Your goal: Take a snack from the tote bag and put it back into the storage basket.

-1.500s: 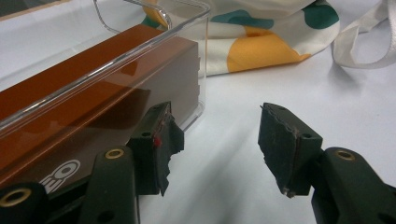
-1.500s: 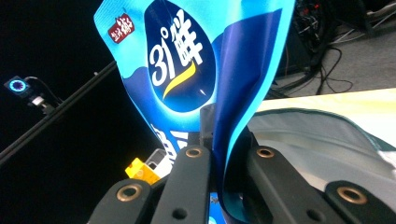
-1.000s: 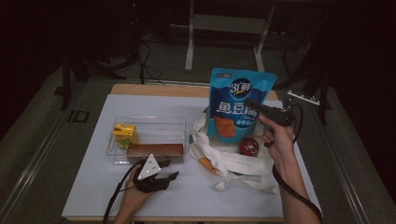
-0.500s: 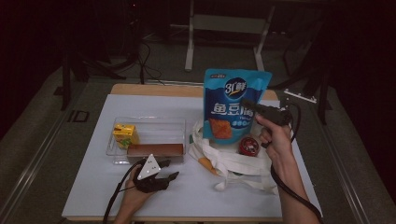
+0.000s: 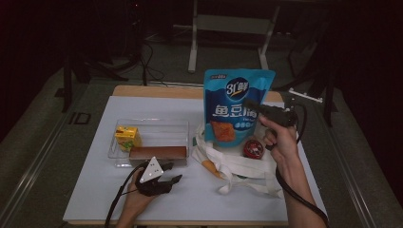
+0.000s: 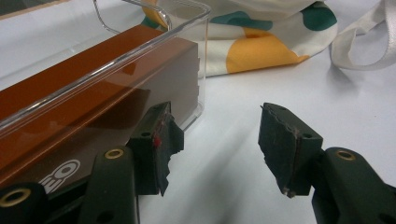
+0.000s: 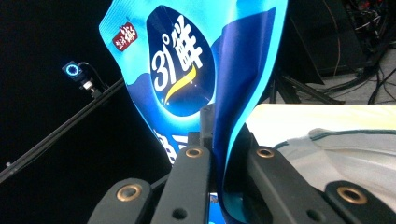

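Note:
My right gripper (image 5: 250, 105) is shut on the right edge of a blue snack bag (image 5: 236, 107), holding it upright above the white tote bag (image 5: 237, 164). The right gripper view has the blue snack bag (image 7: 196, 70) pinched between the two black jaws (image 7: 219, 154). My left gripper (image 5: 171, 173) rests on the table in front of the clear plastic tray (image 5: 152, 124), jaws open with nothing between them. In the left gripper view that gripper (image 6: 215, 140) sits beside the tray's corner (image 6: 187, 18) and a brown box (image 6: 93, 98) inside it.
The tray also holds a yellow juice carton (image 5: 128, 137) at its left end. A red round object (image 5: 253, 148) lies on the tote bag, and an orange item (image 5: 209, 166) lies at the bag's left edge. The white mat (image 5: 95, 199) covers the table.
The right gripper has lifted the blue snack bag a little higher and shifted it slightly left. The left gripper has stayed where it was.

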`<state>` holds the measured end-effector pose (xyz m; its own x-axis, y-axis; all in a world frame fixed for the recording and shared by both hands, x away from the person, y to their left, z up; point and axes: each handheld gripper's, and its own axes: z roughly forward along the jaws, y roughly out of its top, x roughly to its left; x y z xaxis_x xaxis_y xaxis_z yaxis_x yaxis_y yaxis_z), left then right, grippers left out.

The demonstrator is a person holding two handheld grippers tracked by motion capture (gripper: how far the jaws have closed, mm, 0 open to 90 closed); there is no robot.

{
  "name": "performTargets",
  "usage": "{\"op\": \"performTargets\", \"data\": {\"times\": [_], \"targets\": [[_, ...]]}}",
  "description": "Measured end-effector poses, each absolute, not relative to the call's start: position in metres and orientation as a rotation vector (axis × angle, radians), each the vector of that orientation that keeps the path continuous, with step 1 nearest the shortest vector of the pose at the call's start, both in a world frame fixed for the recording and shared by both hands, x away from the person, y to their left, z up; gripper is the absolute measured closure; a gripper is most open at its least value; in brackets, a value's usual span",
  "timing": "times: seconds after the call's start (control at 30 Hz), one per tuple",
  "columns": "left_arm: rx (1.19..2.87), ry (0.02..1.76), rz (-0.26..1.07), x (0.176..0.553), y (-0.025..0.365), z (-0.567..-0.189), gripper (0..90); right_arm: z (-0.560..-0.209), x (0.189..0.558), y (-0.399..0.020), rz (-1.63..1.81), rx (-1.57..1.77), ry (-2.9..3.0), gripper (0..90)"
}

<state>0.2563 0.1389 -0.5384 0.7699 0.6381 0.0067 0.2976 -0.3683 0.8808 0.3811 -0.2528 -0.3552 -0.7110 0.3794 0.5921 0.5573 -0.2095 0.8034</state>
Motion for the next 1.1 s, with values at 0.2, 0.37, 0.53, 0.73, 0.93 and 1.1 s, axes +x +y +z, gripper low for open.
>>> {"op": "performTargets", "data": {"times": [0.2, 0.37, 0.53, 0.73, 0.93, 1.1], "targets": [[1.967, 0.708, 0.429, 0.256, 0.139, -0.538, 45.4, -0.352, 0.379, -0.248, -2.065, -1.115, -1.878, 90.0], [1.966, 0.709, 0.429, 0.257, 0.139, -0.538, 45.3, -0.350, 0.378, -0.244, -2.070, -1.097, -1.874, 90.0], [1.965, 0.709, 0.427, 0.257, 0.139, -0.538, 45.2, -0.350, 0.379, -0.236, -2.066, -1.079, -1.871, 90.0], [1.964, 0.707, 0.425, 0.257, 0.140, -0.538, 45.3, -0.349, 0.380, -0.225, -2.053, -1.059, -1.872, 90.0], [1.963, 0.707, 0.425, 0.257, 0.140, -0.538, 45.3, -0.344, 0.379, -0.214, -2.054, -1.036, -1.876, 90.0], [1.964, 0.706, 0.425, 0.257, 0.140, -0.538, 45.3, -0.341, 0.379, -0.206, -2.050, -1.017, -1.873, 90.0]]}}
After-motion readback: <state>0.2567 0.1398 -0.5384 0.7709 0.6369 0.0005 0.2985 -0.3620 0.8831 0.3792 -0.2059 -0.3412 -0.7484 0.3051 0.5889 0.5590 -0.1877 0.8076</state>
